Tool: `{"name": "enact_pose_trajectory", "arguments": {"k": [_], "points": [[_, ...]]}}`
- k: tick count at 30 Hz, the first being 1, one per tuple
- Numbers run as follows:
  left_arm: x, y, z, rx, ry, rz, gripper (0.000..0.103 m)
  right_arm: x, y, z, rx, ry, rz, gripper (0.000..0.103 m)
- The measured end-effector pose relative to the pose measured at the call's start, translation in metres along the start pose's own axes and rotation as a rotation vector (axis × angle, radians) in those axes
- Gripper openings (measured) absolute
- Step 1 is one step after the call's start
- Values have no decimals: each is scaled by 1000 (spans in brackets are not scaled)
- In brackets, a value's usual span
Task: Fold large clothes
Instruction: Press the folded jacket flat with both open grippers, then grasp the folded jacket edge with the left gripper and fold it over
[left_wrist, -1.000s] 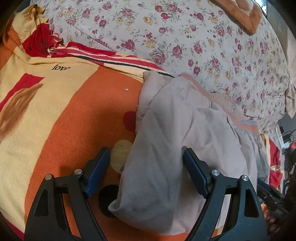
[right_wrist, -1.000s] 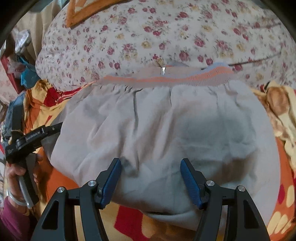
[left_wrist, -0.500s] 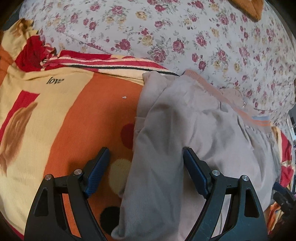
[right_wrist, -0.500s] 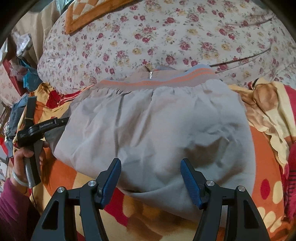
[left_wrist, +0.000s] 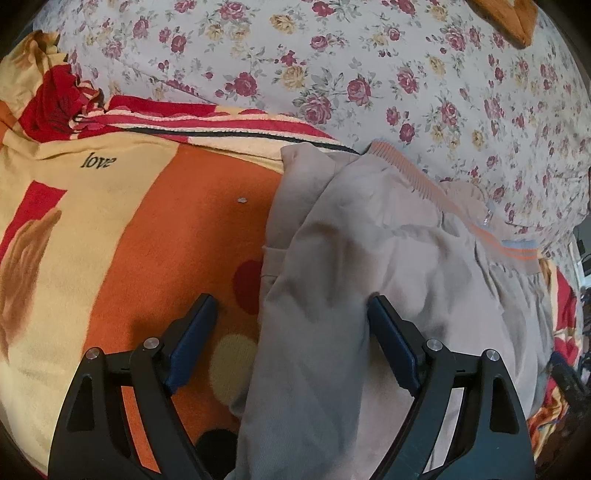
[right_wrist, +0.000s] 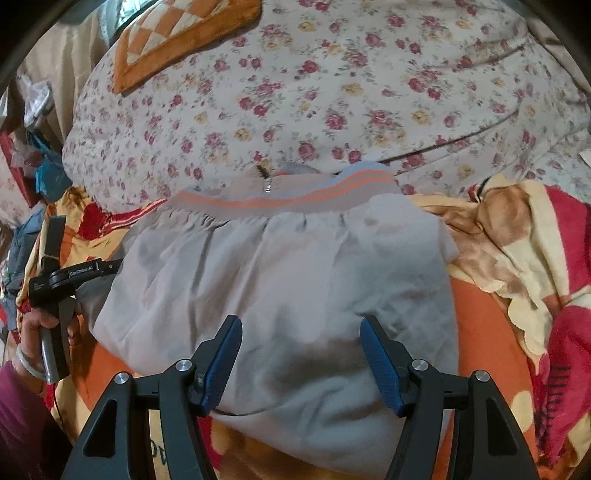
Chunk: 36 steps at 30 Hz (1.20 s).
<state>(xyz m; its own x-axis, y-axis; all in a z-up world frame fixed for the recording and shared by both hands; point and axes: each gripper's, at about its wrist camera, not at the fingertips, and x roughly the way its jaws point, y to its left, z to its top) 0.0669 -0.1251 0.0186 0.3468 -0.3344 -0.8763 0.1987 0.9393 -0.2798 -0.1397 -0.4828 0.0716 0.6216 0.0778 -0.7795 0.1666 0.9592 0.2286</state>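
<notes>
A grey garment (right_wrist: 280, 280) with an orange-striped ribbed band (right_wrist: 295, 199) lies folded on an orange and yellow blanket (left_wrist: 155, 236). In the left wrist view the garment (left_wrist: 388, 266) fills the right half, its band (left_wrist: 417, 181) at the far side. My left gripper (left_wrist: 291, 317) is open and empty, hovering over the garment's left edge. My right gripper (right_wrist: 301, 338) is open and empty, hovering over the garment's near edge. The left gripper (right_wrist: 68, 275) also shows in the right wrist view, at the garment's left side, held by a hand.
A floral quilt (left_wrist: 369, 66) rises behind the garment, also in the right wrist view (right_wrist: 314, 92). An orange checked cushion (right_wrist: 177, 33) lies on it. The blanket bunches up at the right (right_wrist: 524, 251). Clutter sits at the far left (right_wrist: 33, 158).
Both grippers have pulled back and up from the garment. Both stay open. The garment lies still.
</notes>
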Motion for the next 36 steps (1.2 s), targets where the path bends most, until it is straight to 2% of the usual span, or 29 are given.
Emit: {"name": "enact_pose_trajectory", "arguments": {"k": [5,7,8,9,10,12,14,19,25,29,32,36], "points": [[9,-7,4,13,41,-93,84,2,-13,-13,33,17,18,64],[12,-10,6,20,55,-124,76,1,-15,-16,34,18,21,64],[12,-10,7,10,59,-131,68,-1,-17,-17,35,16,22,64],[12,-9,8,-3,61,-142,54,-3,-19,-17,37,10,22,64],[10,-9,8,-8,63,-152,47,-5,-20,-17,40,4,21,64],[4,-11,8,2,67,-170,20,-11,-27,-16,48,-10,22,64],[-6,-18,7,42,46,-115,8,-16,-34,-15,63,-24,21,64],[-24,-31,8,54,29,-93,5,-30,-57,-20,118,-52,19,64],[-61,-70,8,72,-7,-161,4,-45,-83,-29,161,-78,12,64],[-83,-122,6,132,-30,-212,4,-44,-98,-32,196,-72,23,64],[-96,-176,0,192,-37,-260,3,-42,-107,-33,225,-88,39,64],[-94,-245,-17,286,-17,-302,3,-45,-124,-36,291,-116,80,64]]}}
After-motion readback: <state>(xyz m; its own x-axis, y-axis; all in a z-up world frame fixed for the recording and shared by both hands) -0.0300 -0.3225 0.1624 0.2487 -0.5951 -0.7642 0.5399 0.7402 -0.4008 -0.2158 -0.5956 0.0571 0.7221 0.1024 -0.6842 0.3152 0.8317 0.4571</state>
